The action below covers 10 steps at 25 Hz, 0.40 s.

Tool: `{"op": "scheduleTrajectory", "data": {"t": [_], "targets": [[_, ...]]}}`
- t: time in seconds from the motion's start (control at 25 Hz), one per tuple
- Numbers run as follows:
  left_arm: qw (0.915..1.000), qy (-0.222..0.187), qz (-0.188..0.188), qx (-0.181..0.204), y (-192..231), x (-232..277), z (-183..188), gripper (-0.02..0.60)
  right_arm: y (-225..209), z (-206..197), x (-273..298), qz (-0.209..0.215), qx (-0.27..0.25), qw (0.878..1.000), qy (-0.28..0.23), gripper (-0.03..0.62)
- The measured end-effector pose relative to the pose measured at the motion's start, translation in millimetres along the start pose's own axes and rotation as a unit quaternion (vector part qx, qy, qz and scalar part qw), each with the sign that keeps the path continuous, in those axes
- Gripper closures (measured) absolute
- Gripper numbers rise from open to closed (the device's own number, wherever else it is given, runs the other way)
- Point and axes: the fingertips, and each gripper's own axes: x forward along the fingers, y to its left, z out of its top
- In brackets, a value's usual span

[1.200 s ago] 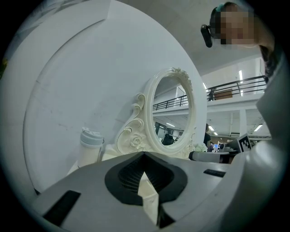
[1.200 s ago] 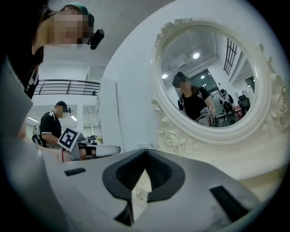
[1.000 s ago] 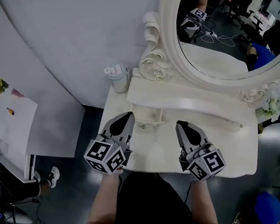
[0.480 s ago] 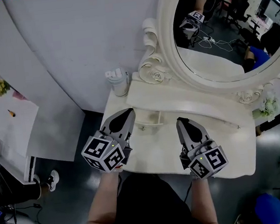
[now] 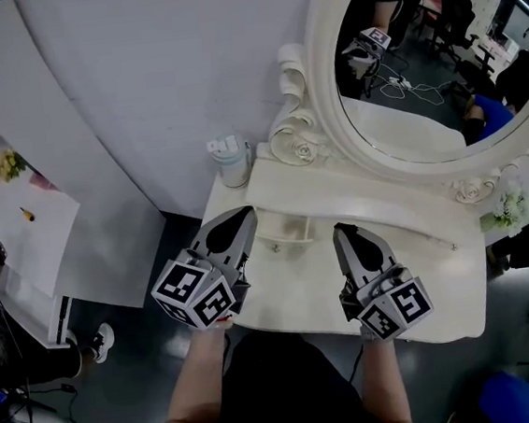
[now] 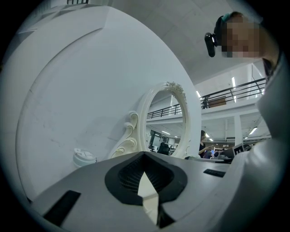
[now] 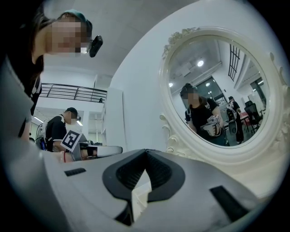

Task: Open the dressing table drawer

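Note:
The white dressing table stands against the wall under its oval mirror. A low riser below the mirror carries a small drawer front with a curved handle, which looks closed. My left gripper hovers over the table's left part, shut and empty, its tips just left of the handle. My right gripper is level with it to the right of the handle, also shut with nothing in it. In the left gripper view the closed jaws point level at the mirror frame. The right gripper likewise faces the mirror.
A lidded white cup stands at the table's back left corner, seen too as the cup. Small flowers sit at the right end. A white side table is on the left, and people stand around.
Both grippers have risen a little above the table top, side by side, and stayed shut. The drawer has not moved.

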Motion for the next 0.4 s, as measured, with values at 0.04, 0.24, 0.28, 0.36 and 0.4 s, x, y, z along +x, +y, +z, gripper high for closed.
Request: {"op": "scheduleTrajectory", "data": {"t": [0.04, 0.24, 0.28, 0.36, 0.4], "targets": [[1.0, -0.002, -0.001, -0.004, -0.2, -0.8, 1.7, 0.577, 1.8, 0.9, 1.0, 0.003, -0.001, 1.0, -0.001, 0.592], [0.9999, -0.011, -0.003, -0.012, 1.4, -0.6, 9.9, 0.577, 4.0, 4.4, 5.7, 0.007, -0.002, 1.0, -0.004, 0.592], [0.9999, -0.011, -0.003, -0.012, 2.2, -0.5, 10.1, 0.577, 3.9, 4.3, 6.2, 0.007, -0.001, 1.0, -0.004, 0.592], [0.9998, -0.012, -0.003, -0.012, 4.1, -0.7, 10.1, 0.577, 4.0, 3.8, 7.3, 0.008, 0.001, 1.0, -0.003, 0.592], [0.9998, -0.013, -0.003, -0.012, 5.0, -0.9, 10.2, 0.577, 4.0, 3.5, 7.9, 0.008, 0.002, 1.0, -0.003, 0.592]]}}
